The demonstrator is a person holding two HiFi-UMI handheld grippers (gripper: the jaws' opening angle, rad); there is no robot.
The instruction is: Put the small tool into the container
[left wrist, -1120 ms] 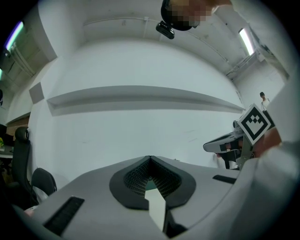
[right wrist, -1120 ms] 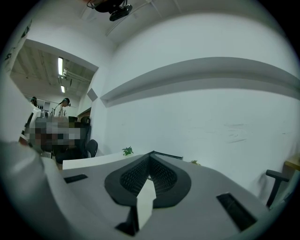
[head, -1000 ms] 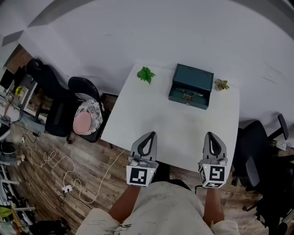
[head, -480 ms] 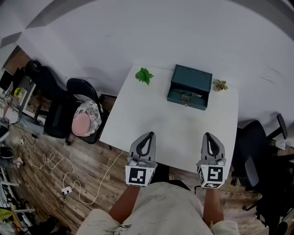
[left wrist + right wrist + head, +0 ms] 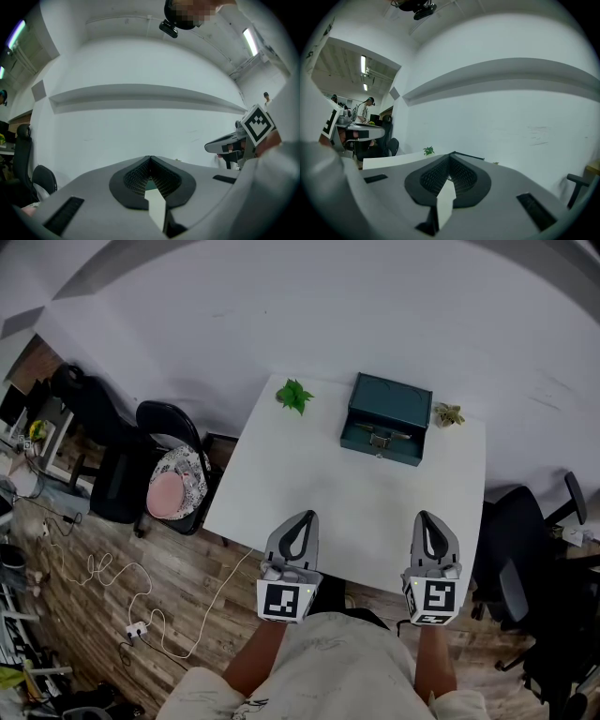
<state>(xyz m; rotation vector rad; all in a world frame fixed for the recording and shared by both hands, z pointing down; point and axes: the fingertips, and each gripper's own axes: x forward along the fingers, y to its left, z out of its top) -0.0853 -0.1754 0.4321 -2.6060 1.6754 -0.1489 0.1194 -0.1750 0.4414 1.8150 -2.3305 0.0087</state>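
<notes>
A dark green metal box (image 5: 388, 418) with a front latch stands closed at the far side of the white table (image 5: 356, 493). No small tool shows in any view. My left gripper (image 5: 304, 516) hovers over the table's near edge, jaws shut with nothing between them; in its own view the left gripper (image 5: 150, 159) points level at the wall. My right gripper (image 5: 427, 517) hangs beside it to the right, also shut and empty. In its own view, beyond the right gripper (image 5: 451, 155), the box's top edge (image 5: 471, 156) just shows.
A small green plant (image 5: 295, 395) sits at the table's far left and a smaller one (image 5: 449, 414) to the right of the box. A black chair with a pink-lined hat (image 5: 176, 486) stands left of the table, office chairs (image 5: 530, 559) to the right, and cables (image 5: 141, 615) lie on the wood floor.
</notes>
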